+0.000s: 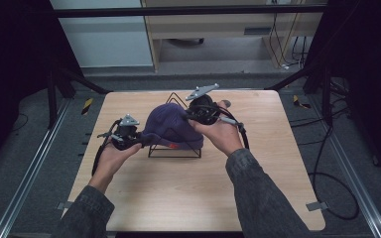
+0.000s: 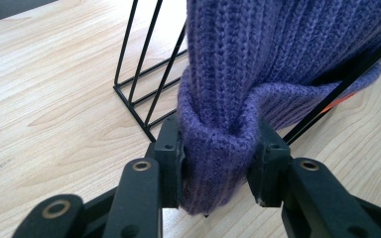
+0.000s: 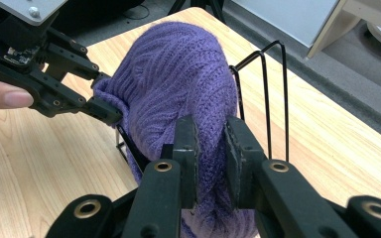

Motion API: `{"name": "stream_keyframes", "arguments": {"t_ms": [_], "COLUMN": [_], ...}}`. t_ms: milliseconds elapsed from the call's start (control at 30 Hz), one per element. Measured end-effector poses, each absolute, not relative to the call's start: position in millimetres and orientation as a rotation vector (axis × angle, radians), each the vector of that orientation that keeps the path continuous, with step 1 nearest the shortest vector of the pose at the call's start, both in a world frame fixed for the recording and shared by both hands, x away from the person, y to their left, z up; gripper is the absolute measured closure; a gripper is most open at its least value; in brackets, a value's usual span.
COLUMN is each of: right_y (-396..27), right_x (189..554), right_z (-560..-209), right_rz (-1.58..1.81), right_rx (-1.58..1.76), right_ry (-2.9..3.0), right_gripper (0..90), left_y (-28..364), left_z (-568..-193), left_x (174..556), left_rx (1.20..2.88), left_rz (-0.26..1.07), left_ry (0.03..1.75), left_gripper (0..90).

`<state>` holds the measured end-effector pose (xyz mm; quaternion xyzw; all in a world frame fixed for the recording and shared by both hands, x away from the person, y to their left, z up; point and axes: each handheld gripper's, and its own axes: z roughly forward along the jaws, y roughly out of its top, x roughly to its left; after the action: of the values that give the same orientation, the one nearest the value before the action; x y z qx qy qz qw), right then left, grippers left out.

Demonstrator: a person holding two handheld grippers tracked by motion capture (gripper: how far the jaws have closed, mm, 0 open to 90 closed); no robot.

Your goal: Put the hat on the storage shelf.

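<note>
Left gripper: both black jaws closed on the folded cuff of a purple rib-knit beanie, knit bunched between them. Black wire rack: stands on the light wood table behind the jaws, beanie draped over it.

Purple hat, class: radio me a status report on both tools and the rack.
Left tool shut on hat cuff. Right tool shut on hat's knit. Hat draped over black wire rack. Nothing else in the way.

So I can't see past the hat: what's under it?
A black wire rack on the table; the purple hat is draped over it. Its bars show at the edges, its middle is covered.
</note>
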<state>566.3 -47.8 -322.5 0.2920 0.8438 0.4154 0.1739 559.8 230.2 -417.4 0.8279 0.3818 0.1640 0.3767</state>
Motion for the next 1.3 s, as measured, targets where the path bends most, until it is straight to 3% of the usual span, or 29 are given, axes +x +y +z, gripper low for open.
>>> {"name": "stream_keyframes", "arguments": {"t_ms": [500,1100,1300], "right_y": [-48,-48,-52], "right_x": [566,564,563], "right_z": [-331,-340,-338], "right_rz": [1.153,1.132,1.153], "right_rx": [0.828,0.854,0.854], "right_ry": [2.416,2.432,2.422], "right_gripper": [77.3,71.3,72.6], "left_y": [233,240,246], "left_z": [-428,-438,-442], "left_x": [559,558,556], "left_rx": [2.125,2.137,2.124], "left_rz": [0.393,0.398,0.387], "left_ry": [0.975,1.012,1.035], "left_gripper": [63.1,53.6,56.4]}}
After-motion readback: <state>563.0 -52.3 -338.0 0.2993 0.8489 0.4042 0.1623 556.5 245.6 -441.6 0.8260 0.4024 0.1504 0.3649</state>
